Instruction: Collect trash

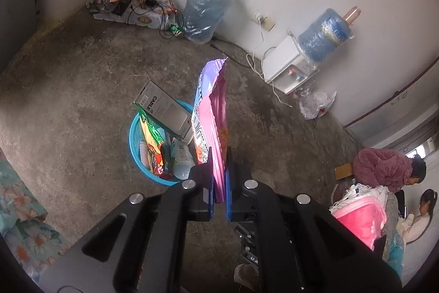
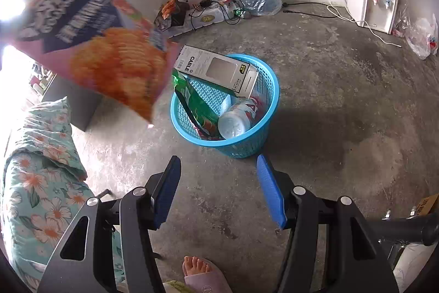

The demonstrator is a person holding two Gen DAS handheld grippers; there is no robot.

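- Tongs of the left hand point(image 1: 219, 169) are clamped on a pink and purple chip bag point(image 1: 212, 111); the left wrist view shows it edge-on, standing up from the pads just beside the blue basket point(image 1: 134, 139).
- The right wrist view shows the bag's printed face point(image 2: 109, 56), blurred, in the air up and left of the basket point(image 2: 241, 139).
- Right tongs point(image 2: 219, 188) stand half wide, holding nothing.
- The basket holds a grey cable box point(image 2: 219, 70) tilted across its rim, a green wrapper point(image 2: 197, 103) and a plastic bottle point(image 2: 236, 120).
- The bare concrete floor point(image 2: 343, 100) lies open around the basket; water jugs, a white dispenser point(image 2: 370, 4) and cables line the far wall; a floral quilt point(image 2: 41, 183) edges the left side.
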